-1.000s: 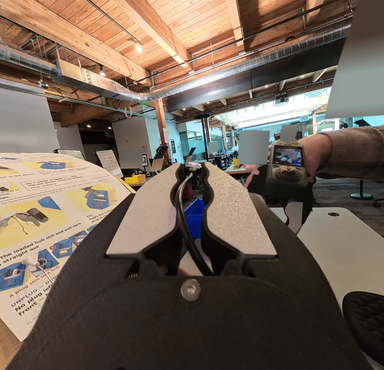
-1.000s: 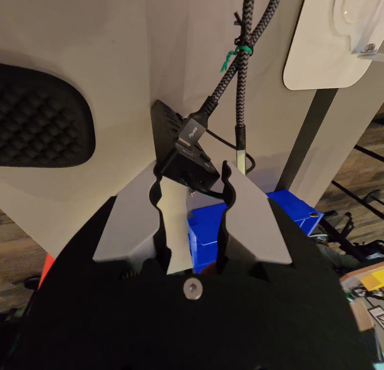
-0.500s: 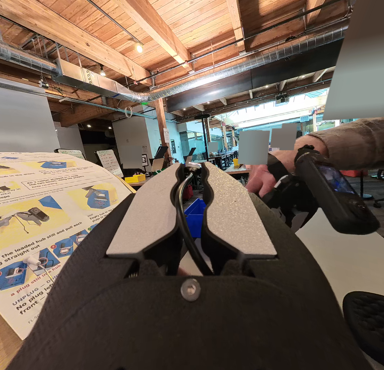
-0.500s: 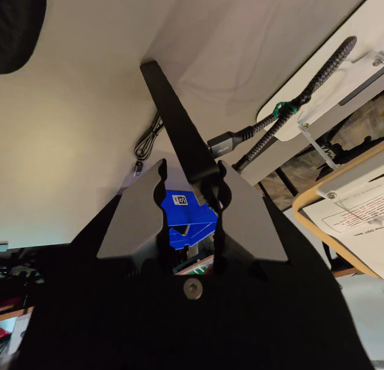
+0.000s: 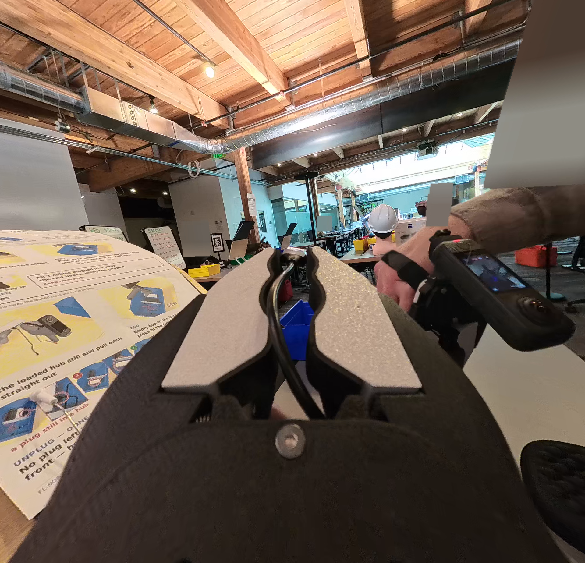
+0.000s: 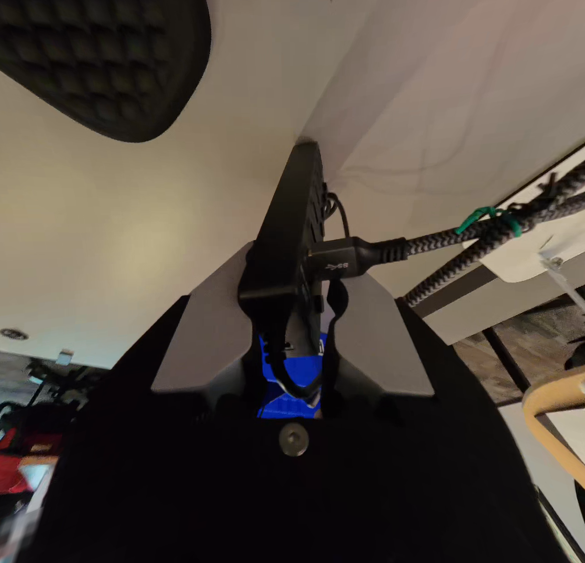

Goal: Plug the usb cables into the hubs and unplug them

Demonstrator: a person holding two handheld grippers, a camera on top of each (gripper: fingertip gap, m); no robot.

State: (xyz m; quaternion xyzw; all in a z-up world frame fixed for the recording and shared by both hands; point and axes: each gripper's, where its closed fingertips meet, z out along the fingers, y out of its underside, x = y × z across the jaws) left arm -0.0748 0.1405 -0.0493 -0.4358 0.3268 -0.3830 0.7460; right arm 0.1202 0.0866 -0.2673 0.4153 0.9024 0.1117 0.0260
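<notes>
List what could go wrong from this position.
1. The right gripper grips the black hub near one end only; it may twist when a plug is pushed or pulled.
2. The braided cable, tied to a second with a green tie, is already plugged in and could drag the hub sideways.
3. The left gripper pinches a thin black cable near its plug tip; it may slip or bend on insertion.

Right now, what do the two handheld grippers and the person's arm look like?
Both the left gripper and right gripper have black moulded bodies, a silver centre screw, and pale grey, grainy, flat fingers with wavy black inner edges. In the left wrist view, the right gripper carries a black camera with a lit screen; the person wears a black wrist strap and greyish-brown sleeve.
</notes>
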